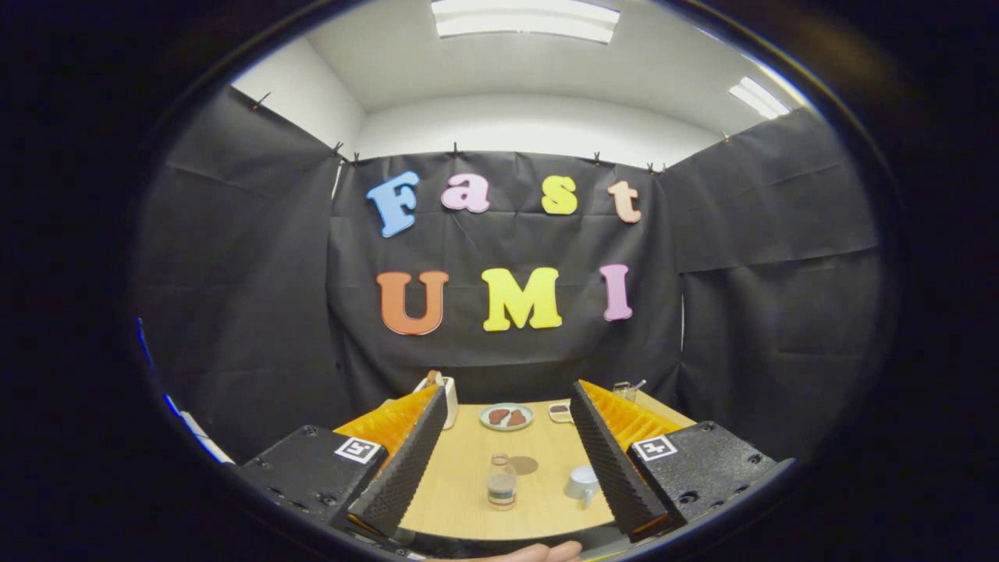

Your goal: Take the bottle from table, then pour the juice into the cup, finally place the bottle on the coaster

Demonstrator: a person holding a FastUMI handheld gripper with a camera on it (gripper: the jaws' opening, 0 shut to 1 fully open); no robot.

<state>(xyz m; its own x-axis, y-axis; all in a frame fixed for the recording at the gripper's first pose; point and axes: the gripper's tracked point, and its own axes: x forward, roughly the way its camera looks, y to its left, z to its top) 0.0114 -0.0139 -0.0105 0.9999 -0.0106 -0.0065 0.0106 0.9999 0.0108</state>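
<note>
A small clear bottle (502, 482) with a labelled band and orange-brown liquid stands upright on the wooden table (468, 499), between and beyond my two fingers. A round brown coaster (523, 465) lies flat just behind it and slightly right. A pale white cup (582, 482) with a handle stands right of the bottle, close to my right finger (613, 460). My gripper (509, 400) is open and wide, held above the near end of the table with nothing between the black ridged pads.
Toward the back of the table sit a pale plate with brown food (506, 416), a small dish (559, 411) and a white pitcher-like container (446, 398). A glass object (624, 388) peeks past the right finger. A fingertip (538, 553) shows at the near table edge.
</note>
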